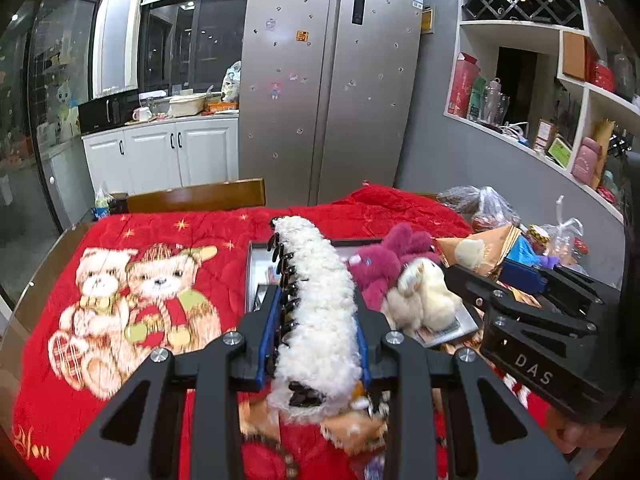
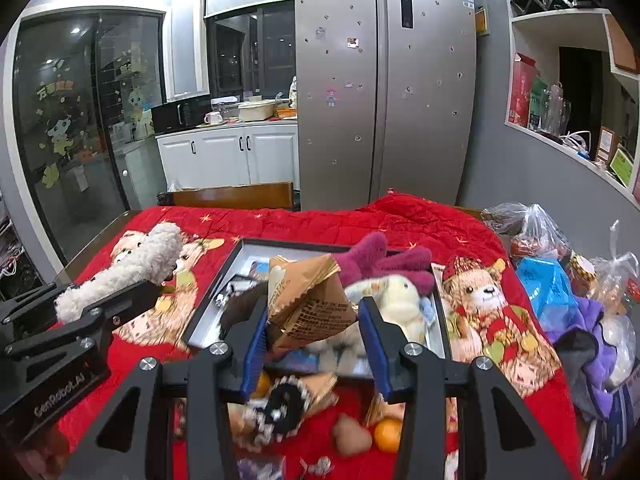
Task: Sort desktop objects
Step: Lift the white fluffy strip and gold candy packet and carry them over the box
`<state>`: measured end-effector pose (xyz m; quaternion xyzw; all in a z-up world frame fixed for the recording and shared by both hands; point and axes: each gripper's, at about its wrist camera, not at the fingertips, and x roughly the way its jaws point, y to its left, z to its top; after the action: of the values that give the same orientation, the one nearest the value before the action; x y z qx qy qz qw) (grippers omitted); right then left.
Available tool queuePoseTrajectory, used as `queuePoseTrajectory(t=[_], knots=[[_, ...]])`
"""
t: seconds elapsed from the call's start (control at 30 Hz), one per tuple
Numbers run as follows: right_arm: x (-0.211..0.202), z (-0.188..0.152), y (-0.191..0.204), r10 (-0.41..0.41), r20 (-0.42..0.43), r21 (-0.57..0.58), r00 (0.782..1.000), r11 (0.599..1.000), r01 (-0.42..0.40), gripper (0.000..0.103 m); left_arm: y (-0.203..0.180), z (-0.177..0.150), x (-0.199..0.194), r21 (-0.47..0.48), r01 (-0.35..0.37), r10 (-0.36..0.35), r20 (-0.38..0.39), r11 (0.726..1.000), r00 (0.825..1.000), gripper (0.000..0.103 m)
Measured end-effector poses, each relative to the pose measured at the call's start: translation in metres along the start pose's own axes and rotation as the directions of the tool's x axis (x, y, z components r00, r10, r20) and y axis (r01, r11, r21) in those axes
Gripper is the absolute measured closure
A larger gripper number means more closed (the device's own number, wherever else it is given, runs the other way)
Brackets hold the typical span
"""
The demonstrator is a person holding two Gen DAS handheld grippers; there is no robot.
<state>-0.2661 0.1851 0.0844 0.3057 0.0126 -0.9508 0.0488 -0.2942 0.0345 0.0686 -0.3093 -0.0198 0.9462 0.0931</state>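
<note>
Right claw, lettered "DAS"

Open red blanket across the left half of the left wrist frame, free for passage. Tray at centre crowded with a magenta plush and cream plush. Right edge of the table blocked by plastic bags and a blue packet. Wooden chair back along the far side. Oranges and loose bits low in the right wrist frame.
</note>
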Motion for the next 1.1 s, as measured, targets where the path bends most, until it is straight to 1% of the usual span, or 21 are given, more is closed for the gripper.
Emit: queuePoseTrajectory(t=[0.17,0.27,0.47,0.63,0.77,0.8,0.93,1.1], knots=[[0.027,0.022,-0.011,0.021,-0.014,0.009,1.000,1.000,-0.021,0.059,-0.003,0.029,0.033,0.011,-0.016,0.016,0.000,1.000,1.000,0.071],[0.043,0.037,-0.018,0.016,-0.018,0.008,1.000,1.000,-0.016,0.059,-0.003,0.043,0.057,0.020,-0.030,0.030,-0.008,0.999,1.000,0.071],[0.069,0.061,-0.030,0.006,-0.009,0.021,1.000,1.000,-0.006,0.059,0.001,0.051,0.091,0.023,-0.038,0.038,-0.026,0.999,0.999,0.071],[0.082,0.060,-0.036,-0.001,-0.017,0.035,1.000,0.999,0.001,0.059,0.004,0.049,0.110,0.028,-0.036,0.038,-0.044,0.999,0.998,0.071],[0.094,0.052,-0.039,0.008,-0.031,0.040,0.999,0.999,-0.007,0.059,0.001,0.042,0.124,0.048,-0.031,0.034,-0.065,0.998,0.997,0.071],[0.101,0.051,-0.039,0.008,-0.050,0.038,0.999,0.999,-0.006,0.059,0.000,0.039,0.130,0.053,-0.031,0.035,-0.078,0.998,0.996,0.071],[0.117,0.047,-0.036,0.009,-0.082,0.031,0.997,0.999,-0.006,0.059,0.002,0.030,0.148,0.042,-0.014,0.019,-0.123,0.999,0.992,0.071],[0.126,0.040,-0.037,0.003,-0.117,0.036,0.993,0.999,0.001,0.059,0.003,0.023,0.157,0.040,-0.011,0.017,-0.144,0.999,0.989,0.071]])
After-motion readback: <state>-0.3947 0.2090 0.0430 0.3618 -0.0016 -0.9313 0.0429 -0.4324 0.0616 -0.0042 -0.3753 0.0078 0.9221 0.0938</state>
